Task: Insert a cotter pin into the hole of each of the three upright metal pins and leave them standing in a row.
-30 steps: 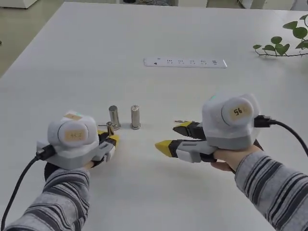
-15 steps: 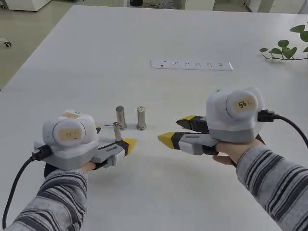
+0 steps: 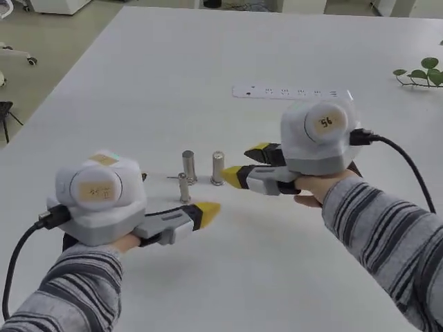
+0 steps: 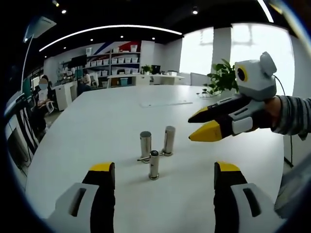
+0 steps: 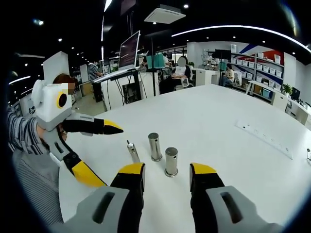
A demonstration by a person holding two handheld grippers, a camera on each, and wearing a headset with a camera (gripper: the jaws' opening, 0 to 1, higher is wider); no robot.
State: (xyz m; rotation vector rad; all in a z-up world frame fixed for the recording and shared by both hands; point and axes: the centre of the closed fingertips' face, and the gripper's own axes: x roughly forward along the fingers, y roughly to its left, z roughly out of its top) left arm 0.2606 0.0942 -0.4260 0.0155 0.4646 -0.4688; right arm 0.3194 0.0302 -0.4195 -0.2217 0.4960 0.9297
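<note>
**Metal pins (image 3: 188, 166), set of three, upright on table (image 3: 291, 270): one wired, two bare**

Left gripper (image 4: 164, 169): claw wide, empty, low over the table, aimed at the near pin. Grey-white plastic shell, black tapered jaws, yellow tips.

Cotter pin (image 3: 172, 178): thin wire, jutting leftward from near the top of the near pin. Apparently seated through its hole, though too fine to confirm.

Near pin (image 3: 184, 187): short polished steel cylinder, flat top, small flared foot. Clear of both grippers, just in front of the rear left pin.

Rear left pin (image 3: 188, 164) and rear right pin (image 3: 218, 167): same make, side by side, close but not touching. Bare by the look of them; holes too small to make out.

Right gripper (image 3: 245, 162): claw open to a moderate gap, empty, tips just right of the rear right pin, no contact.

Power strip (image 3: 291, 92): flat, white, well behind the pins.

Plant (image 3: 421, 73): green sprig at the far right edge.

Step in hand, as judged: first of three insertions done, second not begun.

Next move, as judged:
- Collect another cotter pin.
- Steady a bare pin against tipping, given its narrow foot and the smooth matt tabletop.
- Line the wire up with the cross-hole and push it through.
- Nudge the near pin, now out of line, into the row at the end.
</note>
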